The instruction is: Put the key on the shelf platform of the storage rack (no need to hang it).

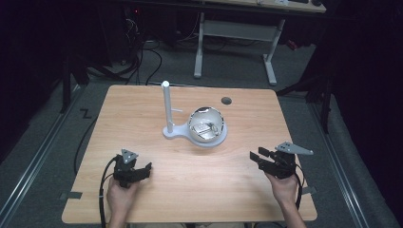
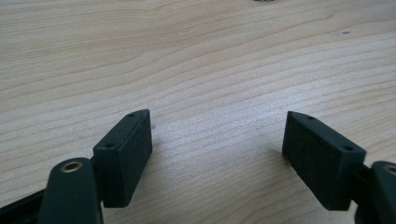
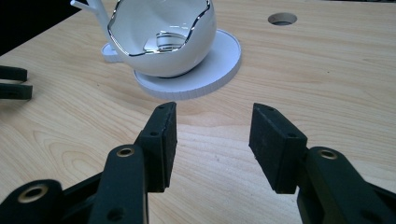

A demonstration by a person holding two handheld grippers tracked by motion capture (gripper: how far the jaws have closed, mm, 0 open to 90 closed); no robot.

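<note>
A white bowl [image 1: 205, 124] with a wavy rim and a mirror-like inside rests on the round dish of a white stand [image 1: 216, 140] at the table's middle. A thin white post [image 1: 166, 107] rises from the stand's left end. In the right gripper view the bowl [image 3: 163, 42] and the dish [image 3: 210, 70] lie just ahead of my right gripper [image 3: 214, 112], which is open and empty. The right gripper [image 1: 256, 156] sits near the table's front right. My left gripper [image 1: 142, 167] is at the front left, open over bare wood [image 2: 217, 121].
A round cable hole [image 1: 226, 100] pierces the light wooden table [image 1: 142, 109] behind the bowl. Beyond the table stands a desk with white legs [image 1: 237, 33], with cables [image 1: 142, 61] on the dark floor. The left gripper's jaws show at the left edge of the right gripper view.
</note>
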